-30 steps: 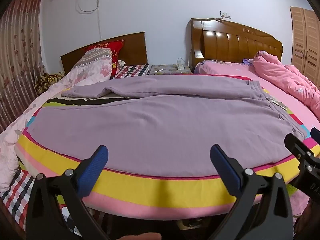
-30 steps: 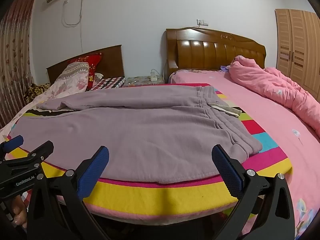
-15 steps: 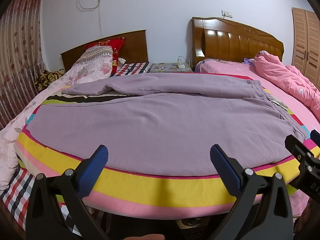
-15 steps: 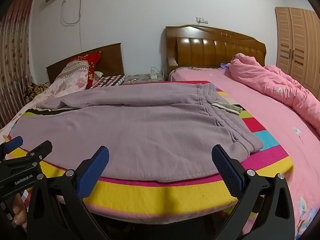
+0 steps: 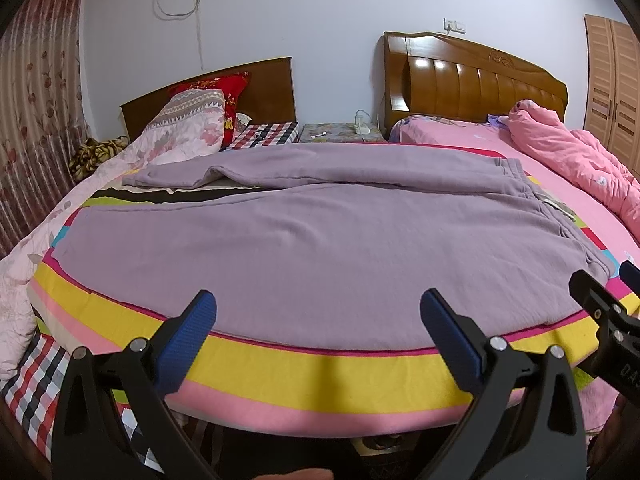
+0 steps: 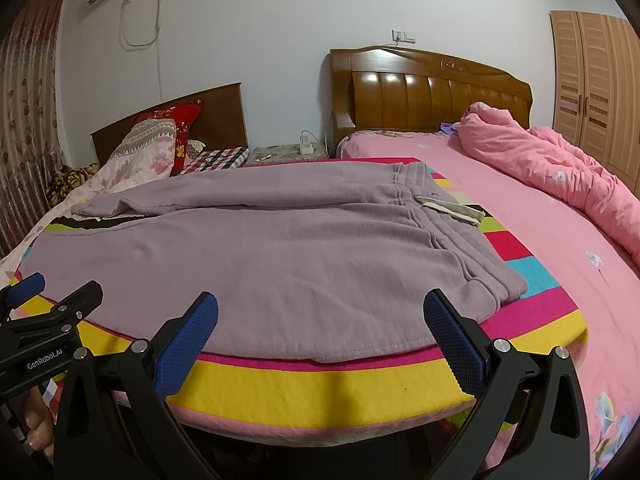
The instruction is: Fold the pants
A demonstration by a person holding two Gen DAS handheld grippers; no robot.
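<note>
Lilac sweatpants (image 5: 320, 240) (image 6: 280, 252) lie flat across a striped blanket on the bed, waistband to the right with a cream drawstring (image 6: 452, 210), legs running left; the far leg ends near the pillows. My left gripper (image 5: 318, 338) hangs open just off the bed's near edge, nothing between its blue pads. My right gripper (image 6: 320, 338) is open too, level with the edge, near the waist end. Each gripper shows at the side of the other's view.
The striped blanket (image 5: 304, 368) overhangs the near edge of the bed. A pink quilt (image 6: 560, 184) is bunched at the right. Pillows (image 5: 192, 120) and a bedside stand (image 5: 340, 132) sit by two wooden headboards. A wardrobe (image 6: 592, 92) stands far right.
Both grippers have lowered slightly and stayed open; the pants have not moved.
</note>
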